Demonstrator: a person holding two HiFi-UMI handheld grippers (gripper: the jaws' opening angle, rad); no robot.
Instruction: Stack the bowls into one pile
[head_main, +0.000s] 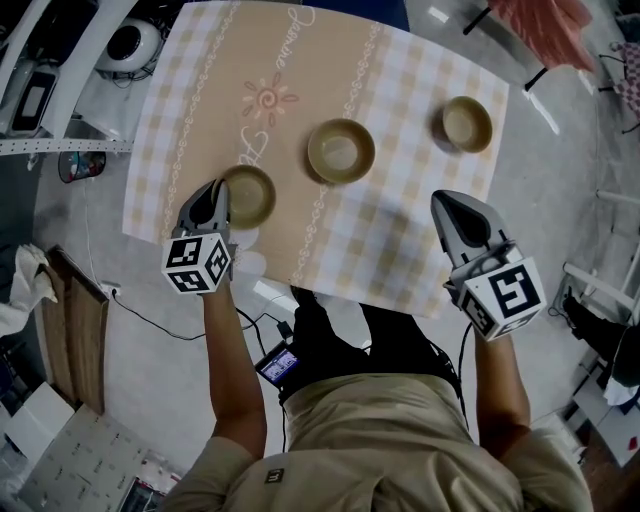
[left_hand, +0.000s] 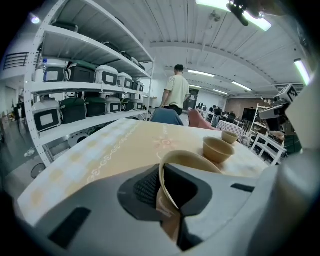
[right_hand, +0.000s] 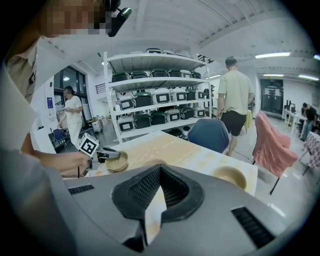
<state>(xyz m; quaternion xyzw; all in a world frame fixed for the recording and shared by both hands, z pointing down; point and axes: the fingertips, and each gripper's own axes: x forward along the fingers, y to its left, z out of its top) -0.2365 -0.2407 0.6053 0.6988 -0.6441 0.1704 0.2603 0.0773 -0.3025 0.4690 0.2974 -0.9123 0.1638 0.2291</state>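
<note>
Left tongs (head_main: 224, 193) pinch the rim of the near bowl (head_main: 252, 196) on the worktop (head_main: 300, 60), probably to carry it onto the middle bowl (head_main: 341, 151), while right tongs (head_main: 447, 203) hover clenched and empty, short of the third bowl (head_main: 467, 124).

The table (head_main: 400, 270) carries a beige cloth (head_main: 300, 60) with checked bands. On it, well apart, stand the left bowl (head_main: 250, 195), middle bowl (head_main: 341, 151) and right bowl (head_main: 467, 124) — though the left may be slightly raised.
</note>
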